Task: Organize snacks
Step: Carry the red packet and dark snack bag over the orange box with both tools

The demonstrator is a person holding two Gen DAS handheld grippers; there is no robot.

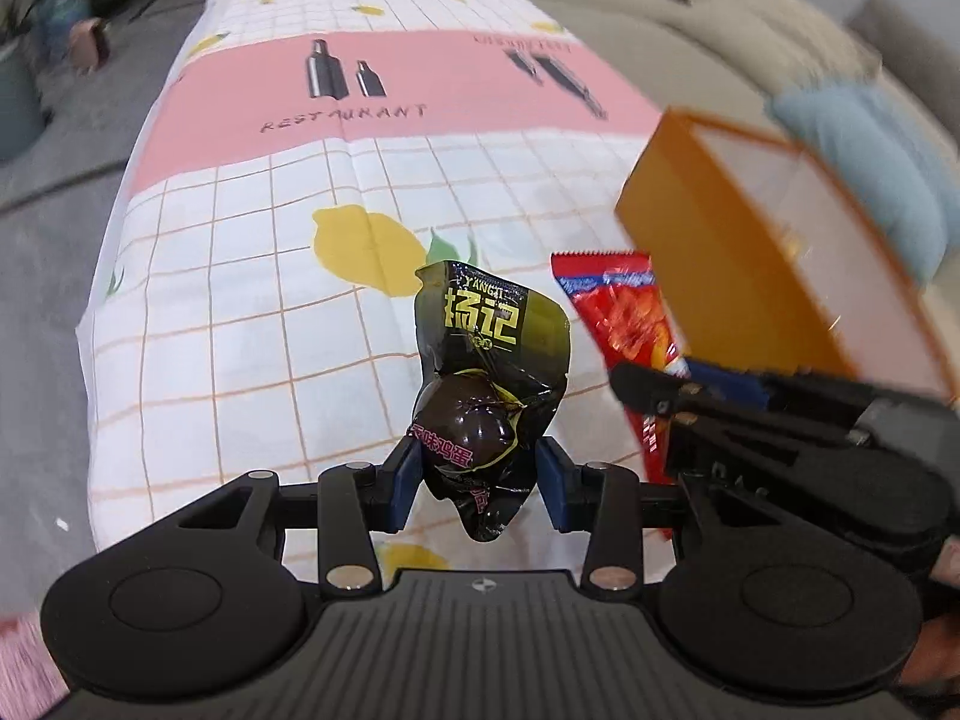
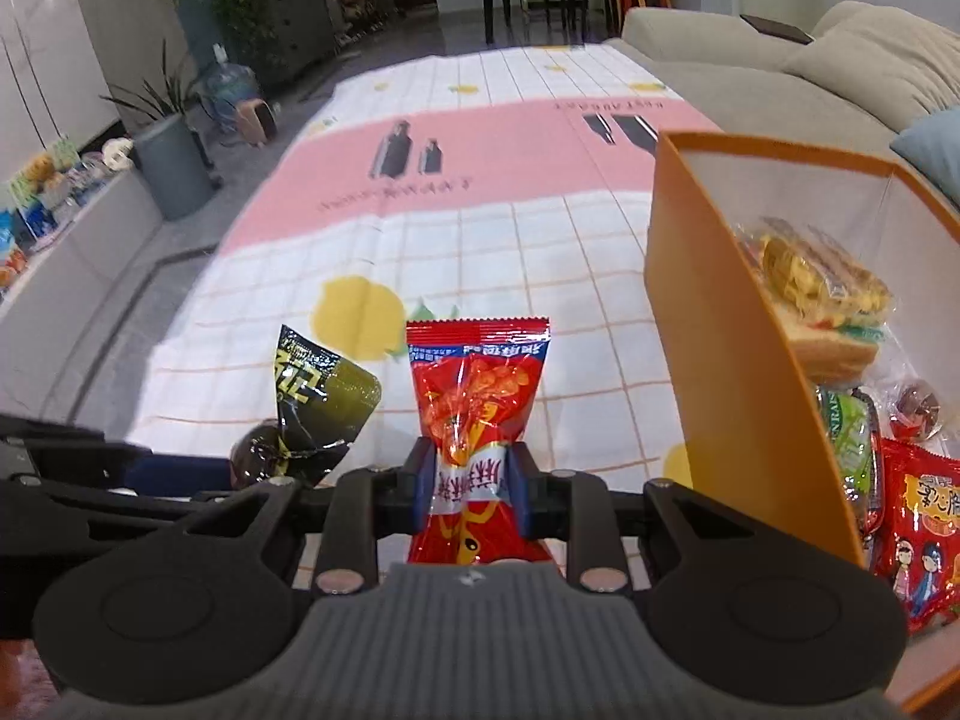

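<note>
My left gripper (image 1: pixel 480 474) is shut on a black and yellow egg snack packet (image 1: pixel 489 372) and holds it above the table. The packet also shows in the right wrist view (image 2: pixel 312 408). My right gripper (image 2: pixel 471 480) is shut on a red snack packet (image 2: pixel 474 414), which also shows in the left wrist view (image 1: pixel 624 312). An orange box (image 2: pixel 720 324) with white inside stands to the right of both grippers. It holds a wrapped sandwich (image 2: pixel 822 294), a green packet (image 2: pixel 846 438) and a red packet (image 2: pixel 918 528). The box also shows in the left wrist view (image 1: pixel 750 252).
The table wears a white grid cloth with lemons and a pink band (image 2: pixel 480 150). A beige sofa (image 2: pixel 780 72) with a blue cushion (image 1: pixel 876 168) runs along the right. A grey planter (image 2: pixel 171 168) and a low cabinet (image 2: pixel 72 240) stand to the left.
</note>
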